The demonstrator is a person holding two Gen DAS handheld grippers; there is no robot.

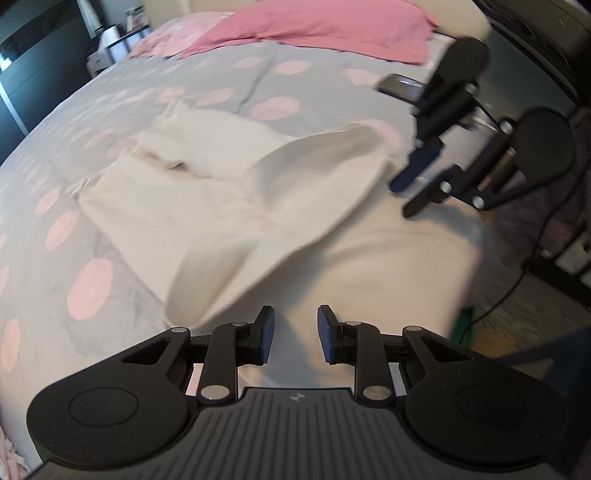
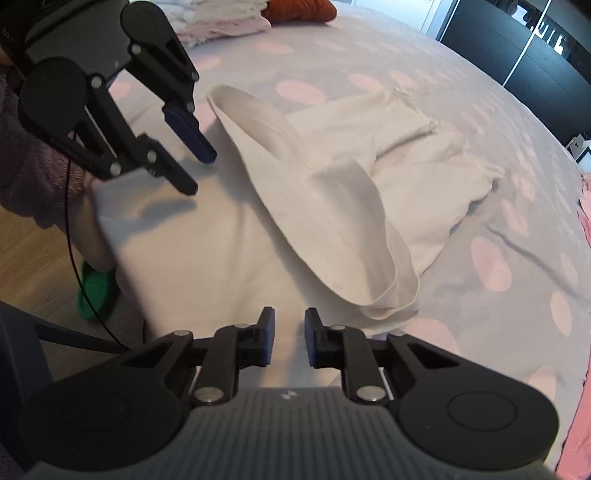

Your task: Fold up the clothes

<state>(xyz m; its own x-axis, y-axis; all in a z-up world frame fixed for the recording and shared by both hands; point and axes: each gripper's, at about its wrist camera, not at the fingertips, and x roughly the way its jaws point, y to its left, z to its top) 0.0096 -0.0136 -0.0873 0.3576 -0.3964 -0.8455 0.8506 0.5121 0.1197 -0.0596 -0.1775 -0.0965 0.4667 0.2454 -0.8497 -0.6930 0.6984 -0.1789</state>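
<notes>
Both grippers hovering empty beside the garment

Left gripper (image 1: 292,334) is waiting with jaws parted at the garment's (image 1: 229,192) near hem; right gripper (image 2: 289,338) is doing likewise, likely lining up a fold. The garment is lying rumpled mid-bed (image 1: 110,122).

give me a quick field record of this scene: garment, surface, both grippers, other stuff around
garment: white garment, crumpled and partly folded over itself, one flap raised
surface: bed with grey cover with pink spots
left gripper: open, empty, near the garment's edge
right gripper: open, empty, near the garment's edge
contact: neither gripper touches the garment
other: pink pillow at the far end, phone on the bed, folded pile, orange item
</notes>
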